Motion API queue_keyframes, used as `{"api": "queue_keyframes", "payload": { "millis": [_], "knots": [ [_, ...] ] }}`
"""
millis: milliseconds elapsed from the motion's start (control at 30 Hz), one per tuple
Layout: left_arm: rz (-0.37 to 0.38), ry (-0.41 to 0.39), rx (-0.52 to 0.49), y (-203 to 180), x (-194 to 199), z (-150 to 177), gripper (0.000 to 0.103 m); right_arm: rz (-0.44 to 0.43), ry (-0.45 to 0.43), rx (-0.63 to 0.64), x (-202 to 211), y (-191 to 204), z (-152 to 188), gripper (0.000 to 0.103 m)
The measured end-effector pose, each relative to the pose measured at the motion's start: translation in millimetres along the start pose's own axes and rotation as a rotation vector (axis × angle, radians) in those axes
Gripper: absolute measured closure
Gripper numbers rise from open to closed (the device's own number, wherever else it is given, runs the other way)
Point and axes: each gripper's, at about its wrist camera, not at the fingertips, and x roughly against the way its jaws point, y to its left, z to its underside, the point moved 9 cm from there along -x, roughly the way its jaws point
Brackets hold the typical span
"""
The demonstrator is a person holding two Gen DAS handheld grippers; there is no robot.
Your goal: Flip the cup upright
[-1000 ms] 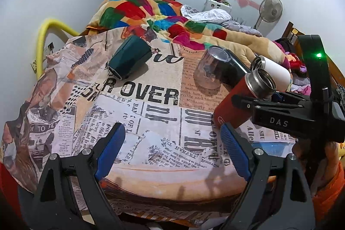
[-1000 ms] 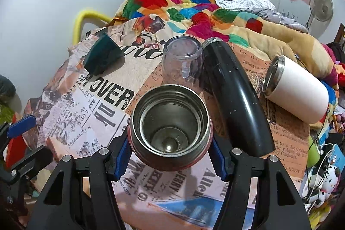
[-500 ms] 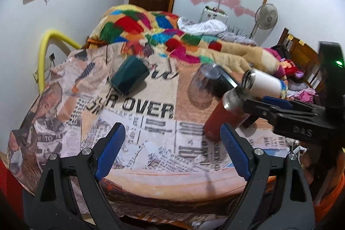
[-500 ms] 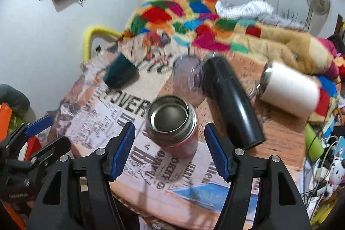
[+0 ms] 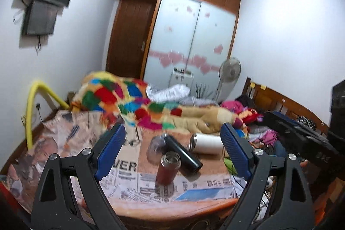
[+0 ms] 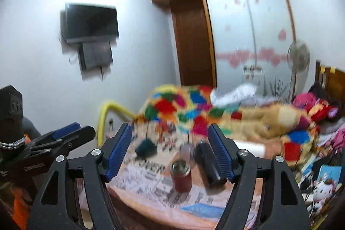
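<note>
The red steel cup [image 5: 167,169] stands upright with its open mouth up on the newspaper-print cloth [image 5: 133,182], near the table's front; it also shows in the right wrist view [image 6: 181,175]. My left gripper [image 5: 172,152] is open and empty, pulled back and raised away from the table. My right gripper [image 6: 170,154] is open and empty, also drawn back from the cup. The right gripper's body [image 5: 301,139] shows at the right of the left wrist view.
A black flask [image 6: 210,165] lies beside the red cup. A clear glass mug [image 5: 156,149] stands upside down, a white tumbler [image 5: 208,143] and a dark green cup [image 6: 146,147] lie on their sides. A colourful quilt [image 5: 133,105] is heaped behind.
My right gripper opened and let go of the red cup, which now stands upright on the cloth. Both grippers pulled back and up, away from the table.
</note>
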Motion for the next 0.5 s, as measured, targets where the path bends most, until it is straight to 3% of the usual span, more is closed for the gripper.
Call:
{"api": "queue_keyframes", "payload": {
  "millis": [200, 500],
  "knots": [
    [-0.096, -0.112, -0.085, -14.8, 44.6, -12.3, 0.013, 0.036, -0.127, 0.031, 39.0, 16.1, -13.8, 0.024],
    [-0.163, -0.17, -0.122, -20.2, 69.4, -10.0, 0.005, 0.096, -0.152, 0.045, 53.9, 18.1, -4.5, 0.002]
  ]
}}
